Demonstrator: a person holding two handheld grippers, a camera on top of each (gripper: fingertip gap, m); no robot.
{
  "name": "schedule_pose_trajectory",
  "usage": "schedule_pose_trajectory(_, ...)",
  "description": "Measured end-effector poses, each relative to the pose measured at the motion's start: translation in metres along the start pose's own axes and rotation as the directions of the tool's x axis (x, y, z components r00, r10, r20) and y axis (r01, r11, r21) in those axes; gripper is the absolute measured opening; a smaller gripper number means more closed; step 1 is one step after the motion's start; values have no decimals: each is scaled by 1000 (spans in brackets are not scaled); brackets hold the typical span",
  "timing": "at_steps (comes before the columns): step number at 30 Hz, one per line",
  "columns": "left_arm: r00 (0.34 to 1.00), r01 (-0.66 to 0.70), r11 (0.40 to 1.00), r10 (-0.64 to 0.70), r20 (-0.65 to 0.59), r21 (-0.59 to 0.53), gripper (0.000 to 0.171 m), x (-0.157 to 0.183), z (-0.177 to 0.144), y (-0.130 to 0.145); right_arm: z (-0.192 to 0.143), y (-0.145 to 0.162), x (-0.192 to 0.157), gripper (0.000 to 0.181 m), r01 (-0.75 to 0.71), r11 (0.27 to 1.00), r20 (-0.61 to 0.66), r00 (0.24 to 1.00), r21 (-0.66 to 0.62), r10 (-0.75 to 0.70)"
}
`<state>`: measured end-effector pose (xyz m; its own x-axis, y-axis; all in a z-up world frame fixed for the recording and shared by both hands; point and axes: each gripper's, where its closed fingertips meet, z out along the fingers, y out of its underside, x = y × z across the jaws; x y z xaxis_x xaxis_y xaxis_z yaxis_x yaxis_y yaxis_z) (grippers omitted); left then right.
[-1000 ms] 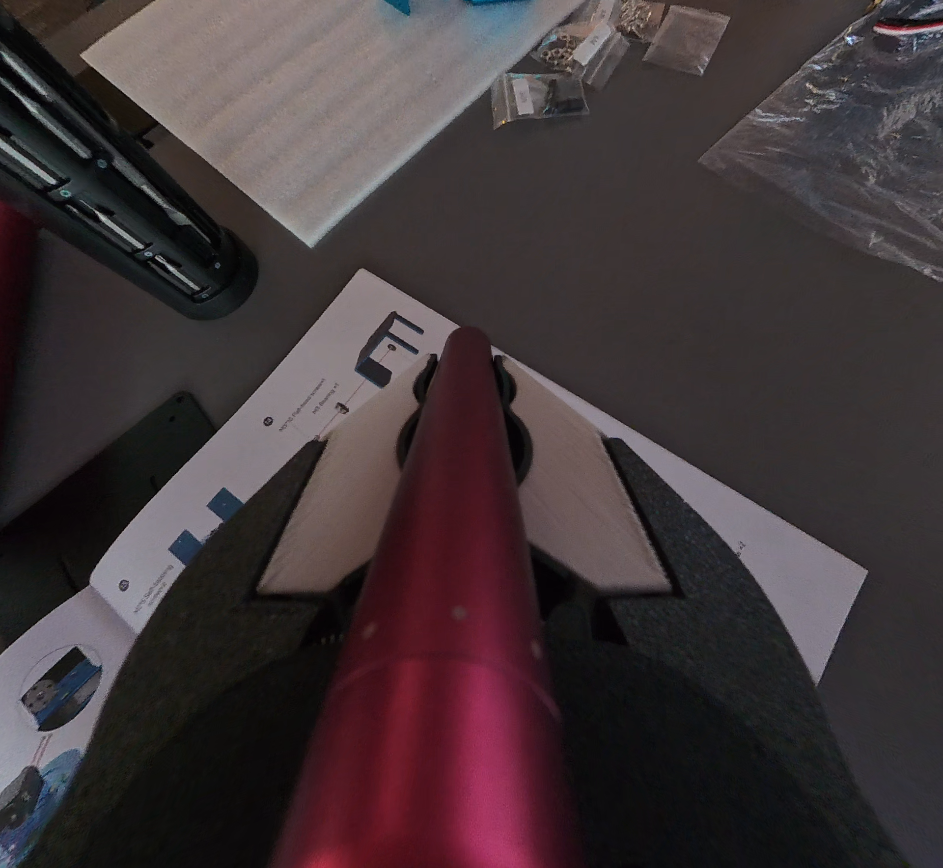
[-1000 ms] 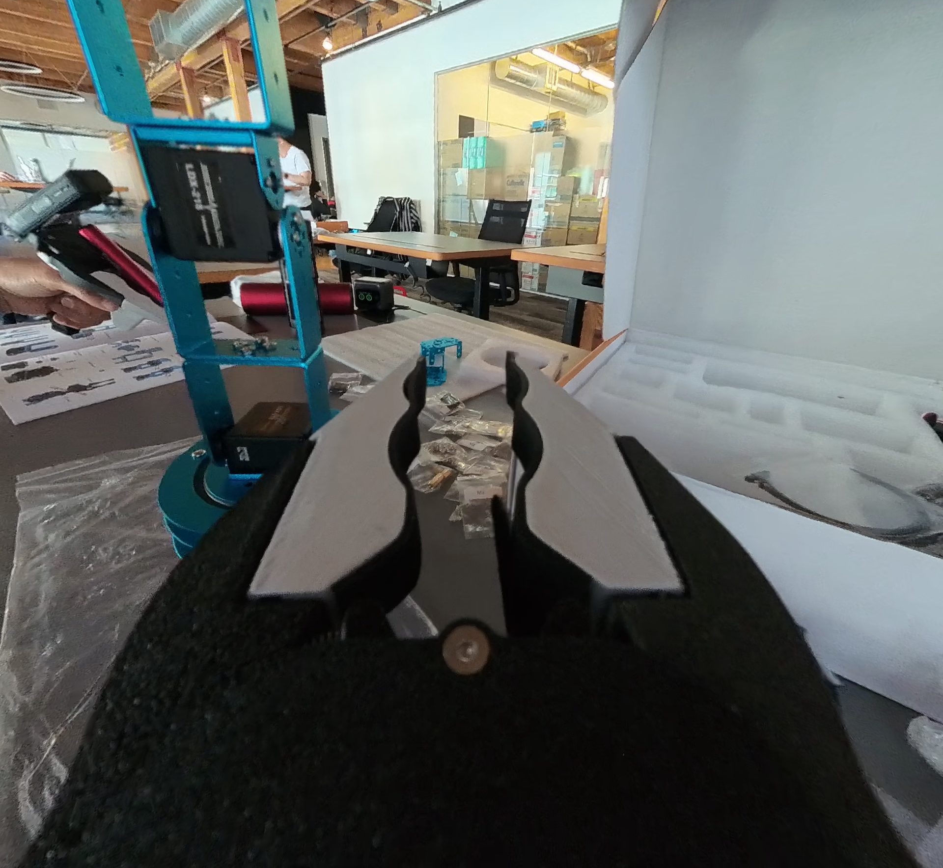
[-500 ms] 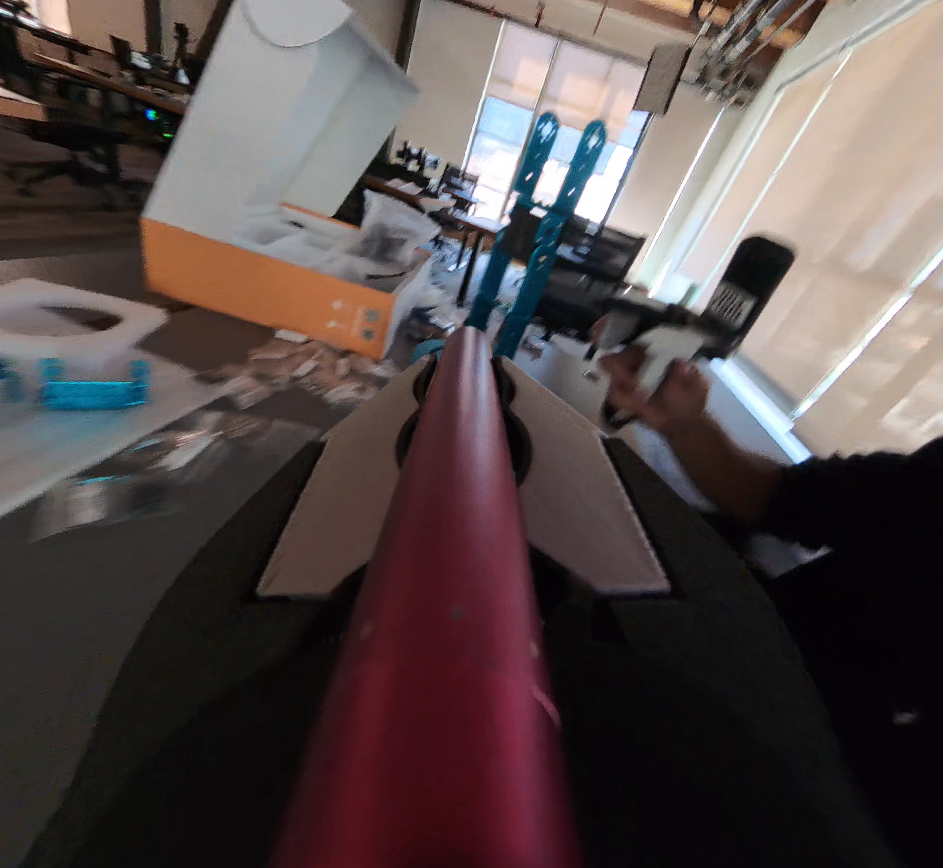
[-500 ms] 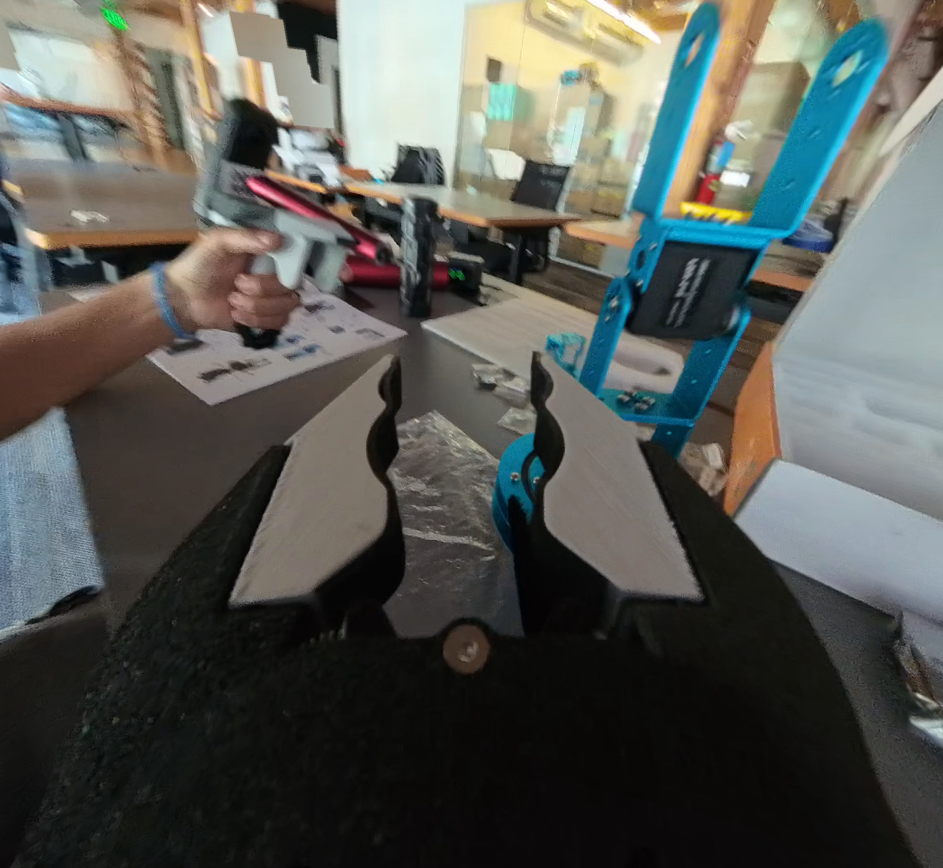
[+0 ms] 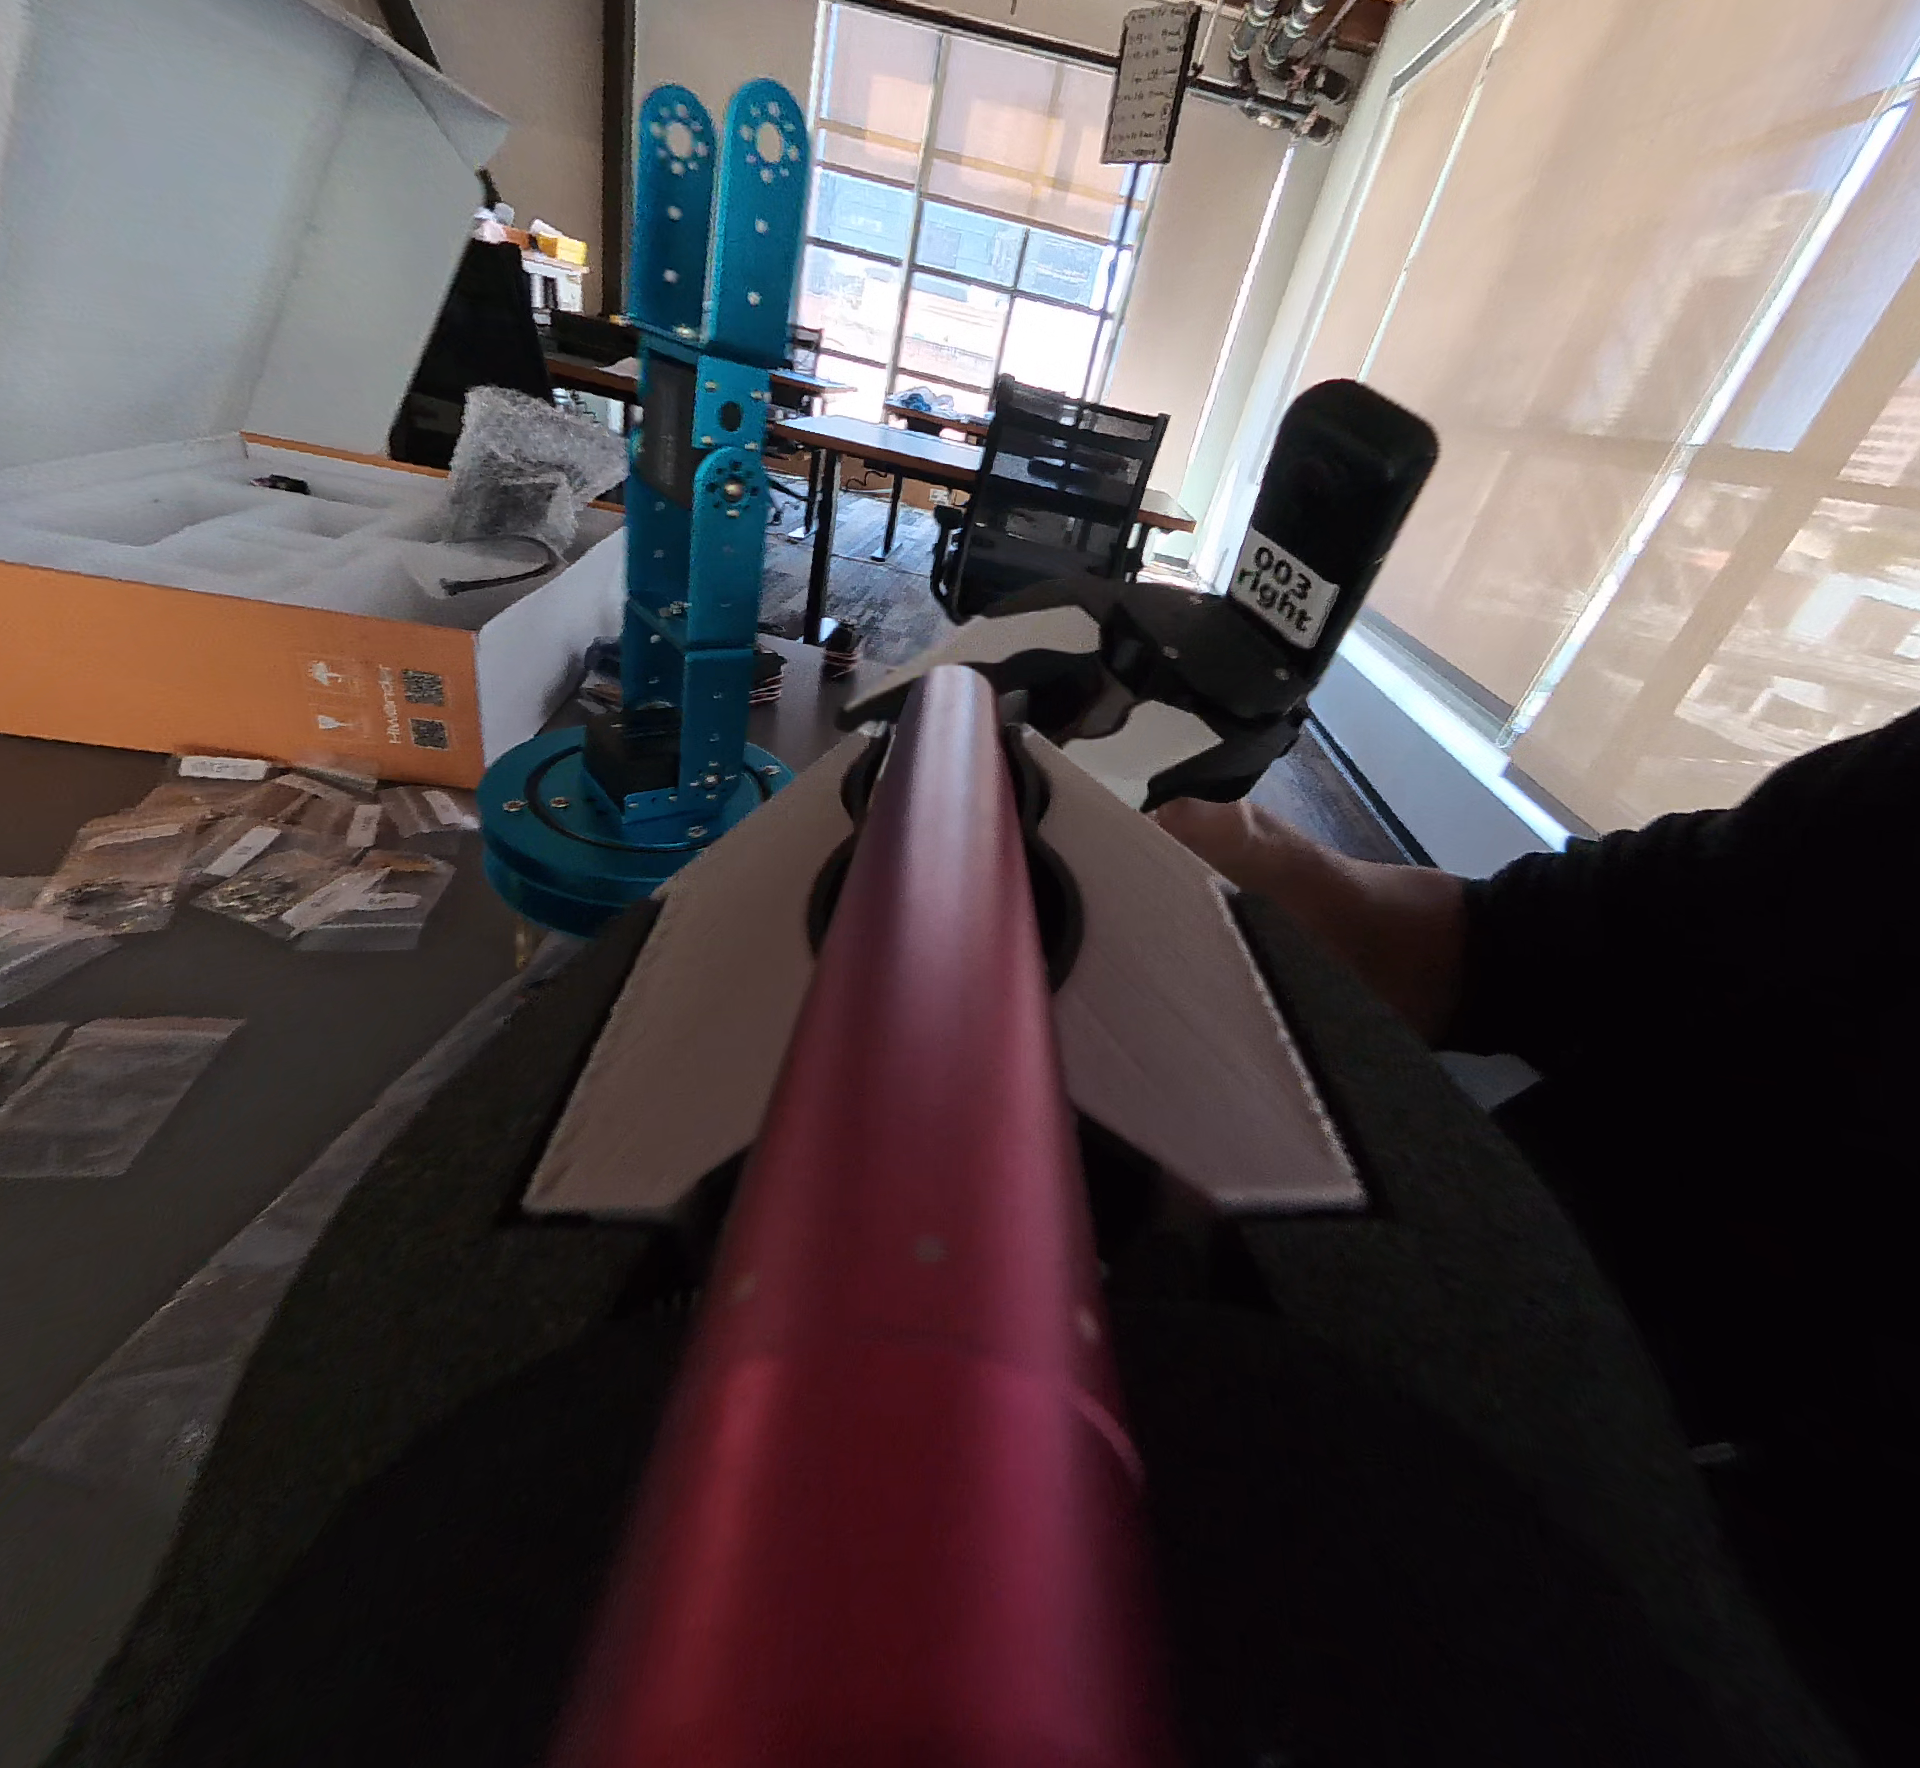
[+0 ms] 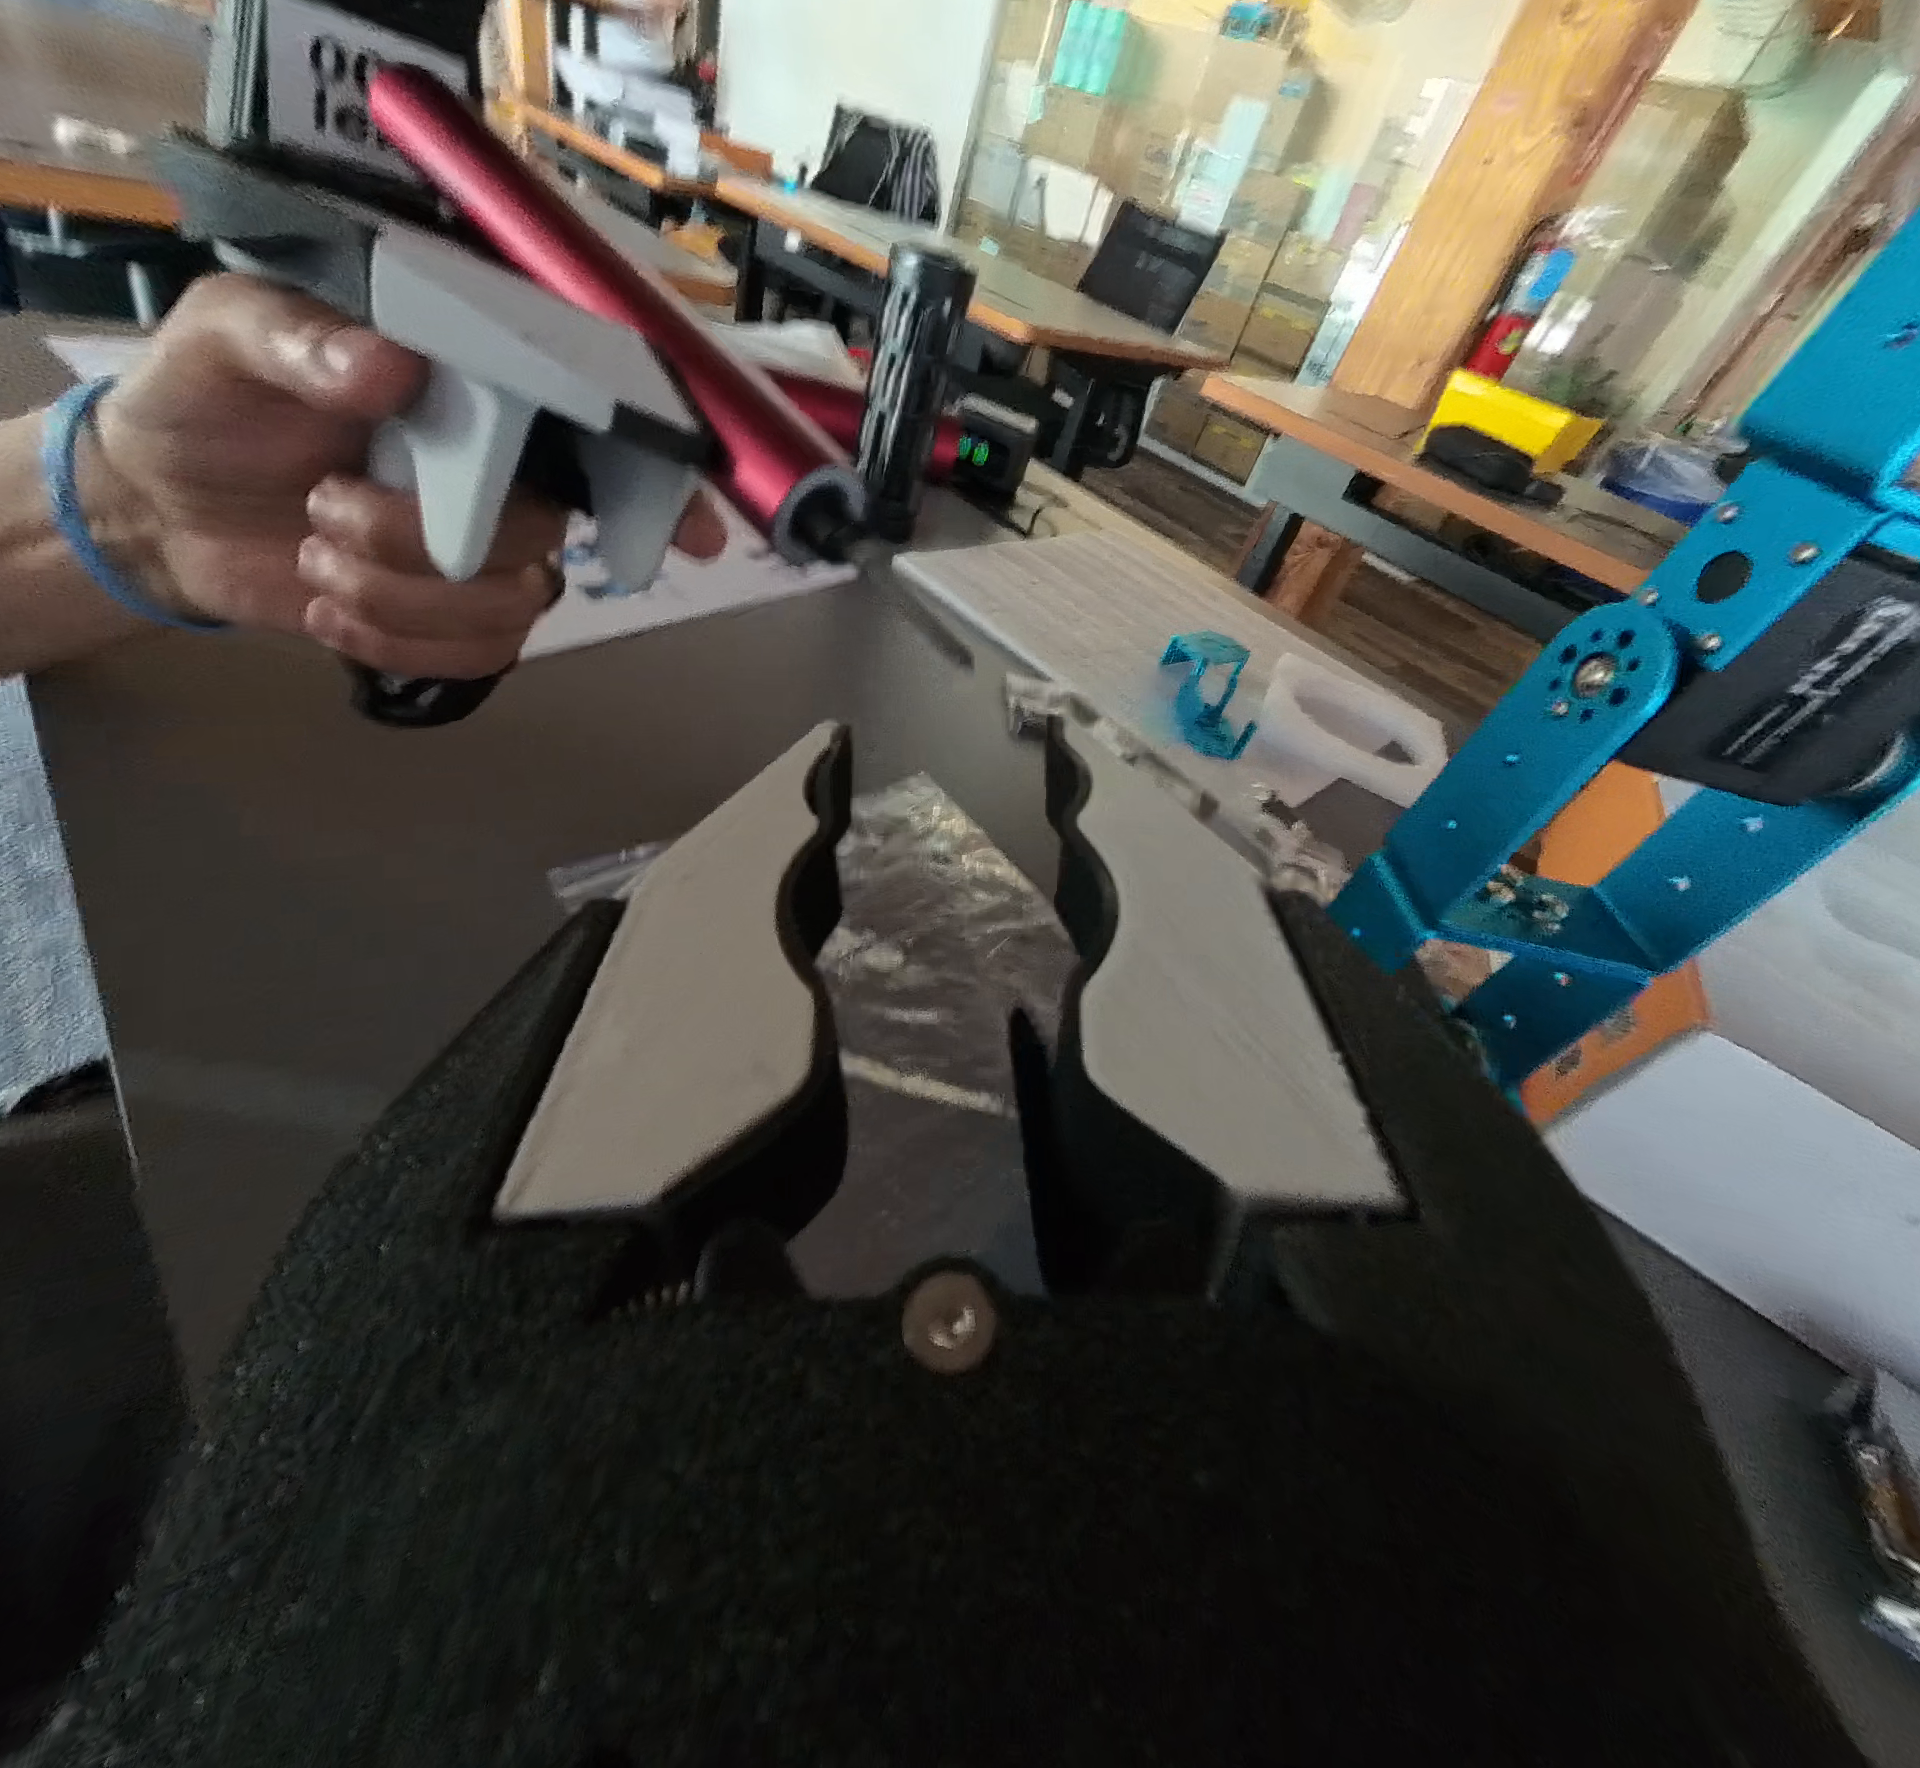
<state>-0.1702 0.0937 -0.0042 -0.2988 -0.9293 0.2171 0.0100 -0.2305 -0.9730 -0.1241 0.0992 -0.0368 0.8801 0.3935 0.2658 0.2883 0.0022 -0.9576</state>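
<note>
Left gripper [image 5: 951, 731] pinches a red metal tube [image 5: 914, 1147], jaws pressed against its sides, the tube running from 6 o'clock up the middle of the left wrist view to its tip past the fingertips. Right gripper [image 6: 945, 752] holds nothing, jaws spread, bare dark table [image 6: 312, 835] and a crinkled clear plastic bag [image 6: 935, 897] showing in the gap. Open room: dark tabletop at 9 o'clock of the right gripper; at 2 to 3 o'clock the blue robot arm kit [image 6: 1621, 814] stands close, its bracket just beside the right finger. In the left wrist view the same blue arm [image 5: 707, 492] stands upright at 11 o'clock on its round base, the orange-sided open box [image 5: 239, 669] just behind at 9 to 10, small parts bags [image 5: 260, 866] spread at 9. Only the right wrist view shows the tube's dark front end with a thin shaft (blurred) at 11 o'clock, a hand [image 6: 291, 492] on the left gripper's handle, the white foam sheet [image 6: 1091, 606] and a loose blue bracket [image 6: 1205, 695] at 1. Only the left view shows the right gripper from outside, at 1 o'clock just beyond the tube tip
</note>
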Motion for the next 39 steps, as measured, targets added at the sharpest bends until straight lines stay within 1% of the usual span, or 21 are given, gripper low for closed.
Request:
schedule_pose_trajectory(3, 990, -59, 997, 65, 126, -48, 22, -28, -10, 3, -9, 24, 16, 32, 49, 990, -9, 999, -134, -51)
schedule_pose_trajectory(4, 986, -80, 994, 91, 141, -80, 22, -33, -13, 8, -17, 32, 27, 37, 26, 984, -30, 999, -174, -32)
schedule_pose_trajectory(5, 985, -90, 989, 106, 135, -117, 22, -34, -15, 14, -28, 39, 38, 36, 7, 979, -51, 999, -203, -18)
schedule_pose_trajectory(6, 984, -100, 984, 120, 128, -148, 22, -34, -17, 21, -44, 46, 50, 32, 0, 974, -75, 997, -225, -17)
schedule_pose_trajectory(8, 977, -139, 972, 167, 135, -191, 22, -33, -17, 35, -83, 65, 85, 33, -21, 955, -188, 981, -297, -37)
schedule_pose_trajectory(9, 973, -160, 962, 192, 132, -220, 22, -31, -15, 44, -106, 79, 98, 33, -53, 939, -219, 976, -340, -24)
schedule_pose_trajectory(12, 949, -235, 916, 288, 127, -324, 22, -28, -2, 70, -172, 122, 128, 33, -228, 894, -329, 939, -385, 98)
schedule_pose_trajectory(13, 937, -265, 898, 325, 125, -350, 22, -27, 5, 75, -191, 137, 129, 33, -295, 871, -341, 926, -393, 160)
schedule_pose_trajectory(15, 924, -311, 876, 369, 97, -368, 21, -20, 19, 80, -217, 156, 130, 34, -393, 844, -374, 892, -365, 253)
schedule_pose_trajectory(16, 923, -325, 867, 378, 74, -377, 22, -16, 27, 82, -220, 158, 123, 34, -415, 843, -354, 888, -343, 293)
schedule_pose_trajectory(18, 920, -350, 841, 392, 18, -411, 22, -9, 43, 88, -208, 153, 102, 31, -408, 852, -258, 906, -329, 335)
schedule_pose_trajectory(19, 913, -369, 829, 407, 2, -420, 21, -8, 52, 90, -195, 151, 91, 31, -373, 857, -200, 926, -357, 319)
schedule_pose_trajectory(21, 915, -378, 806, 399, -55, -455, 22, -5, 65, 99, -165, 149, 73, 31, -246, 867, -73, 969, -434, 238)
schedule_pose_trajectory(23, 933, -347, 816, 349, -85, -463, 21, -5, 74, 105, -136, 151, 69, 29, -135, 863, 29, 985, -487, 171)
schedule_pose_trajectory(26, 951, -310, 858, 280, -133, -410, 22, -5, 73, 106, -105, 159, 62, 26, -73, 839, 186, 961, -540, 203)
schedule_pose_trajectory(28, 959, -281, 886, 246, -141, -370, 21, -9, 65, 103, -96, 172, 66, 23, -53, 805, 205, 955, -592, 213)
schedule_pose_trajectory(30, 954, -297, 887, 260, -149, -354, 22, -11, 55, 101, -90, 178, 70, 19, -60, 797, 207, 952, -601, 227)
schedule_pose_trajectory(32, 947, -317, 888, 278, -159, -333, 22, -11, 46, 97, -87, 179, 68, 16, -94, 794, 225, 933, -601, 281)
schedule_pose_trajectory(35, 965, -244, 927, 203, -167, -286, 21, -7, 41, 91, -88, 189, 66, 12, -61, 763, 234, 934, -643, 272)
schedule_pose_trajectory(38, 976, -177, 946, 134, -173, -270, 21, -5, 43, 90, -89, 189, 64, 0, -27, 775, 255, 937, -632, 241)
schedule_pose_trajectory(39, 980, -155, 951, 113, -166, -269, 21, -5, 44, 90, -88, 188, 64, 0, -18, 778, 257, 939, -628, 229)
